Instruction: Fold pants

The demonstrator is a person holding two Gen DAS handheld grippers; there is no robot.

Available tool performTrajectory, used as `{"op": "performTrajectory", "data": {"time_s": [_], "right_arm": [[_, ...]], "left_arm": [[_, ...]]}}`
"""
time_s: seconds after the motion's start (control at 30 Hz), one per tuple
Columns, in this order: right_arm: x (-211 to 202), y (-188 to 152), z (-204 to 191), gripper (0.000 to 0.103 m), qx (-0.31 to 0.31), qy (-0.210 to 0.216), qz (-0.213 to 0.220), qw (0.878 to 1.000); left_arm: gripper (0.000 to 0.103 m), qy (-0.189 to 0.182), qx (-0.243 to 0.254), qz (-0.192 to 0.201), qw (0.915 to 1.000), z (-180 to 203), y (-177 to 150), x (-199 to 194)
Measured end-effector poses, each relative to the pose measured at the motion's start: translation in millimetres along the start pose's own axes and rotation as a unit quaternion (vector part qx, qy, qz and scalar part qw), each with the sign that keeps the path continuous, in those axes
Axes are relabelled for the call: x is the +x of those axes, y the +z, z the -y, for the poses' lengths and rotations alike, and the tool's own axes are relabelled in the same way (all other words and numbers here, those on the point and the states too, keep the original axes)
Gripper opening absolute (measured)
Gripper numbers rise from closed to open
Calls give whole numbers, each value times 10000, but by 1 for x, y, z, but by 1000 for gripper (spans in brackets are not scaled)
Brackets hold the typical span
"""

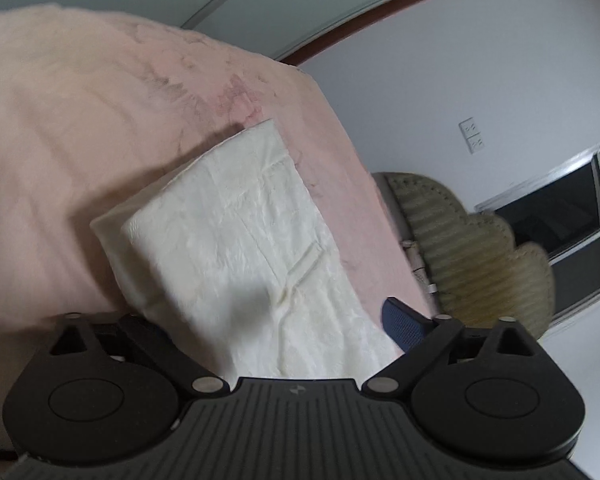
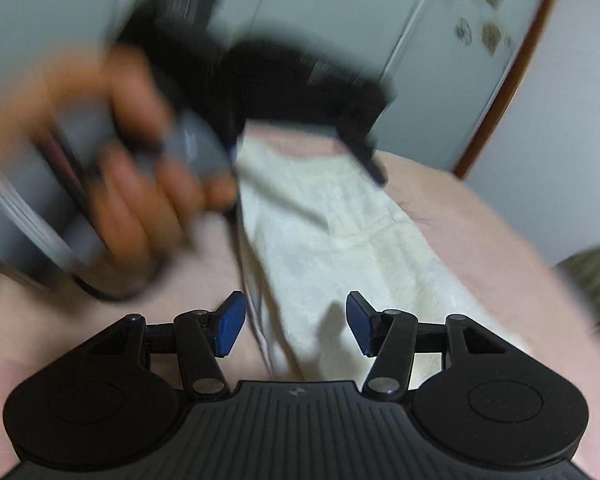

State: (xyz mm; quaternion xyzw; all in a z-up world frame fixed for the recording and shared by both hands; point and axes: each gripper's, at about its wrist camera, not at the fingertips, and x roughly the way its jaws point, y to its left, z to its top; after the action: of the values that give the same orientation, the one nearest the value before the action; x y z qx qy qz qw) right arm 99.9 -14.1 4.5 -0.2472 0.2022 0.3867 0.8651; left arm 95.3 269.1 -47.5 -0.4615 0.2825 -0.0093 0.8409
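Left wrist view: pants [image 1: 236, 240] lie on the pink bed [image 1: 80, 128] as a cream rectangular packet, already folded at least once, thick doubled edge at 9 o'clock, far short edge toward 12. Near end runs under the left gripper [image 1: 284, 332] between its fingers. Jaws spread wide; the blue pad [image 1: 404, 322] at 3 o'clock stands clear of the cloth, the other pad is hidden behind the fabric. Nothing gripped. Wicker chair [image 1: 472, 248] and window [image 1: 560, 216] sit off the bed at 3 o'clock.

Judgement: late stage, either a last fold or just squaring up. Can't tell which from here.

Right wrist view: same pants [image 2: 340, 240] run from 6 o'clock up toward 12 on the bed [image 2: 480, 220]. Layered fold edges show along the 9 o'clock side; fabric is crinkled, with a seam line across the middle. Right gripper [image 2: 296, 326] hovers at the near end, jaws apart, blue pads on either side of the cloth's near corner, not pinching. The person's hand [image 2: 140, 168] holding the left gripper [image 2: 300, 80] is heavily motion-blurred at 10 to 12 o'clock, over the far end of the pants.

Next move likely calls for both jaws to close on matching corners of one short end, through all layers, then carry it evenly to the opposite end. Thin fabric, so layers may slip if only the top ply is caught.
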Motion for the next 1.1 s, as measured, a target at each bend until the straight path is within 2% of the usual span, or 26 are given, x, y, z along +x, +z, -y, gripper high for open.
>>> {"op": "performTrajectory", "data": {"time_s": [0.03,0.1,0.17,0.2,0.27,0.3,0.37,0.43,0.5,0.6,0.7,0.9,1.0,1.1], "right_arm": [[-8,3,11,55,208,-33,100,9997],[-11,7,35,55,430,-345,186,9983],[3,7,53,55,531,-559,-52,9970],[15,3,61,55,629,-542,-257,9962],[45,-9,72,55,862,-285,-876,9920],[53,-14,75,55,957,-151,-921,9910],[49,-15,78,55,1052,-81,-802,9912],[39,-13,83,56,1098,-59,-567,9923],[30,-8,84,56,1075,-170,-314,9936],[26,-2,94,56,978,-370,-157,9944],[19,-2,104,56,869,-469,-33,9951],[-19,-16,111,56,355,-292,509,9976],[-33,-29,117,56,-17,-387,581,9976],[-49,-46,130,57,26,-427,618,9972]], "left_arm": [[76,150,139,53,9998,2,0,2],[32,515,408,122,9978,4,-2,6],[16,714,573,210,9956,1,-5,5],[14,667,626,240,9955,0,-6,4],[11,664,890,309,9933,3,-9,1],[9,727,1186,402,9895,10,-12,-1],[8,833,1904,657,9760,30,-22,-8],[8,880,2590,926,9574,55,-36,-18],[8,751,3071,1121,9421,77,-48,-30],[8,480,3690,1241,9198,109,-69,-42],[8,123,4214,1196,8988,134,-91,-50],[8,-433,4984,889,8613,166,-133,-45],[8,-701,5275,681,8439,178,-154,-35],[9,-924,5520,470,8274,188,-179,-26]]}}
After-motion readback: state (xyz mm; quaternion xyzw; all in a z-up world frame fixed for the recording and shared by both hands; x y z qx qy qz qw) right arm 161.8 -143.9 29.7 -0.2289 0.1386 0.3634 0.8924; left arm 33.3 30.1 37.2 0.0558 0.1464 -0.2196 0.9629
